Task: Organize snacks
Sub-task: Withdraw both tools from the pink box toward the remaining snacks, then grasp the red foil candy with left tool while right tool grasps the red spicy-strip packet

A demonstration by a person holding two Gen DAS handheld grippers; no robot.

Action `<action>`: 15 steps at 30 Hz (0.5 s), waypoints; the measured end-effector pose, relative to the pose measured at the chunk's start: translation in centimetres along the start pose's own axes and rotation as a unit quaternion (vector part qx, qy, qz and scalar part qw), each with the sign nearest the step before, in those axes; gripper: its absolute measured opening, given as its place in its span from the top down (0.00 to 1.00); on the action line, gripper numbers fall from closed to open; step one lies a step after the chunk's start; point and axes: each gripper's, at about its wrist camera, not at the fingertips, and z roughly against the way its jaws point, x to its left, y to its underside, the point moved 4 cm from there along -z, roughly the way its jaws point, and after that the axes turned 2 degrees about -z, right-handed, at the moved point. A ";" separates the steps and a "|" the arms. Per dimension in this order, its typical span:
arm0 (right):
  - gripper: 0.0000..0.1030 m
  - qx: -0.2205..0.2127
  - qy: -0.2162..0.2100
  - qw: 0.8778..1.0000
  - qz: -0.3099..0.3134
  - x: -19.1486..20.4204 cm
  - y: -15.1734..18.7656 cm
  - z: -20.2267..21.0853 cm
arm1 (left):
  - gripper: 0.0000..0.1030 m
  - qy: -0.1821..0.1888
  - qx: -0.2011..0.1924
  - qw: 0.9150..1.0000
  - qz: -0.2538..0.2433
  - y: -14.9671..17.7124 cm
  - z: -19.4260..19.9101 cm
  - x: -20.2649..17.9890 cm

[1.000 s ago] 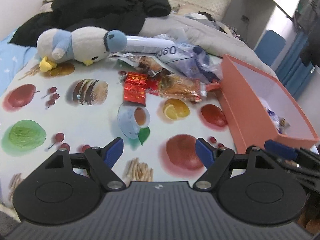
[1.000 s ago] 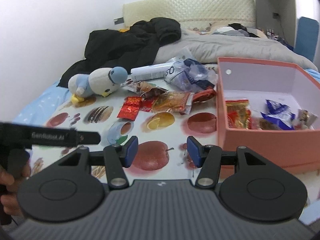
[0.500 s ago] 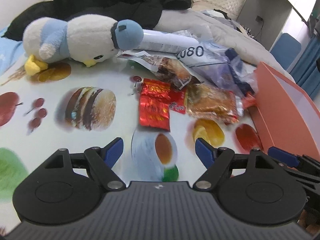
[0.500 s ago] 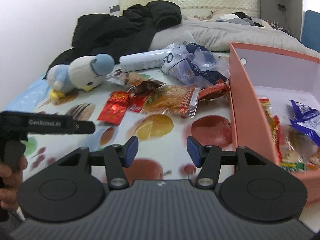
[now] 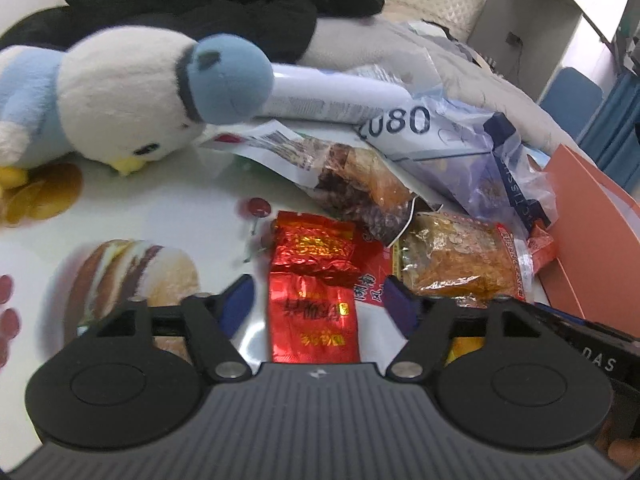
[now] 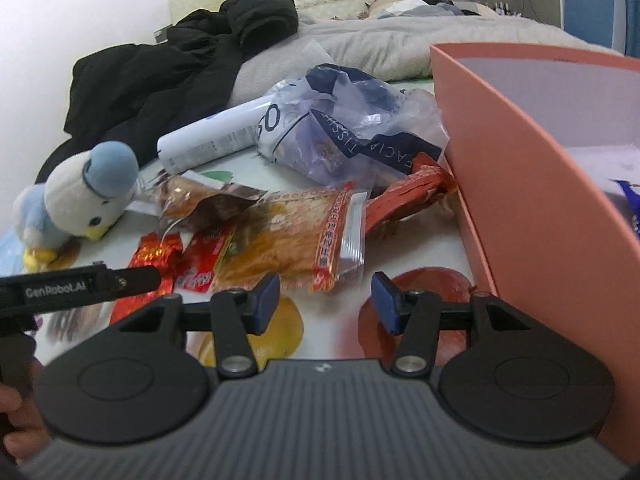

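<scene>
Jaws of your left gripper: spread and closing, with a red foil packet lying between the blue pads but not pressed by them. A second red foil packet lies just beyond it, overlapping its far end. Jaws of your right gripper: spread, narrowing a little, nothing between them; they hang over the printed cloth just short of the clear packet of golden snack.

Further out, left wrist view: that same golden packet lies right of the red ones; a torn brown snack wrapper lies beyond them, touching both. Behind it a blue-and-clear plastic bag and a white tube. A plush bird lies at the far left, its head against the tube.

Orange box: open, at the right edge of the pile, an orange-red wrapper against its wall. Black clothing and grey bedding lie at the back.
</scene>
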 end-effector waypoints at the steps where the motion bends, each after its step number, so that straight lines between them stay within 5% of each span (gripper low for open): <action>1: 0.54 0.003 -0.003 1.000 -0.005 -0.1 0.0 -0.3 | 0.33 -0.003 -0.002 1.000 -0.003 -0.1 -0.3 0.0; 7: 0.66 0.016 -0.010 1.000 -0.018 -0.1 0.1 -1.4 | 0.67 -0.012 -0.006 1.000 -0.023 -0.3 -0.7 -0.4; 15: 0.86 0.013 -0.027 1.000 -0.011 1.2 0.3 0.7 | 0.74 0.001 0.003 1.000 -0.011 1.0 1.0 -0.3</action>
